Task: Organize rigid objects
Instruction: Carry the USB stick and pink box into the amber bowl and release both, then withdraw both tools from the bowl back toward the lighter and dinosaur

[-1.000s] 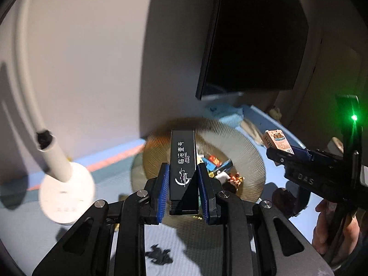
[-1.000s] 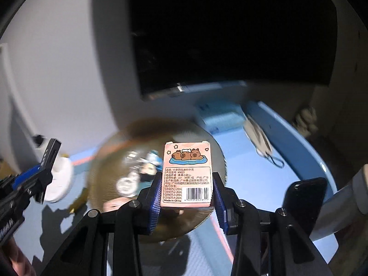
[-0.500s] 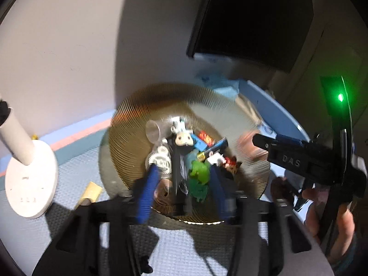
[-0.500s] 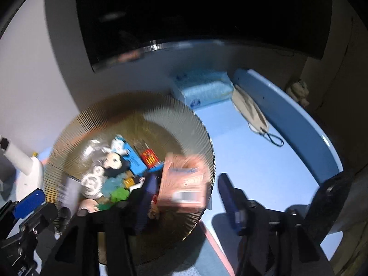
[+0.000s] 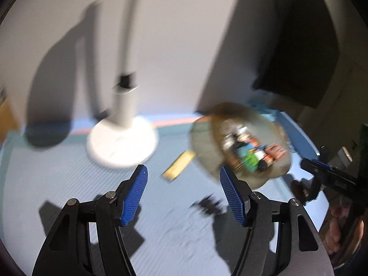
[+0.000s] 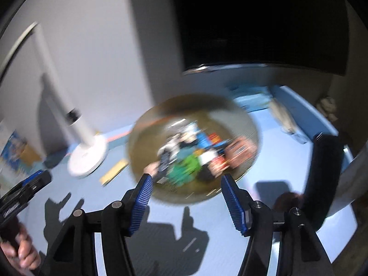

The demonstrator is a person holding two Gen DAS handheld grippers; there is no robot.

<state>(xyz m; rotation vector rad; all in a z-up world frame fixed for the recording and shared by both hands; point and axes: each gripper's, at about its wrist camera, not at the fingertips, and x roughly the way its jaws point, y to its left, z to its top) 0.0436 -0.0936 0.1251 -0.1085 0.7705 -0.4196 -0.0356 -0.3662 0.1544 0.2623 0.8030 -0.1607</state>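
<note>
Left wrist view: the left tongs stand empty over the blue desk, their jaws opening with nothing between the ribbed pads. A second ago they gripped a black bar with white lettering; it is no longer held and is probably among the jumble in the amber ribbed dish, though blur hides which dark piece it is.

In the right wrist view the right tongs are likewise empty and opening, just short of the dish's near rim. The pink capybara box they carried a second ago now lies at the dish's right side, beside a green toy and other small pieces.

Both loads, then, have gone into the dish, and both pairs have pulled back from it, the left swinging toward the white lamp.

Outside the dish, a yellow strip lies on the desk between lamp and rim, and a small black piece sits just ahead of the left tongs. By the look of it, these are the next candidates for sorting. A tissue pack and a face mask rest beyond the dish.
</note>
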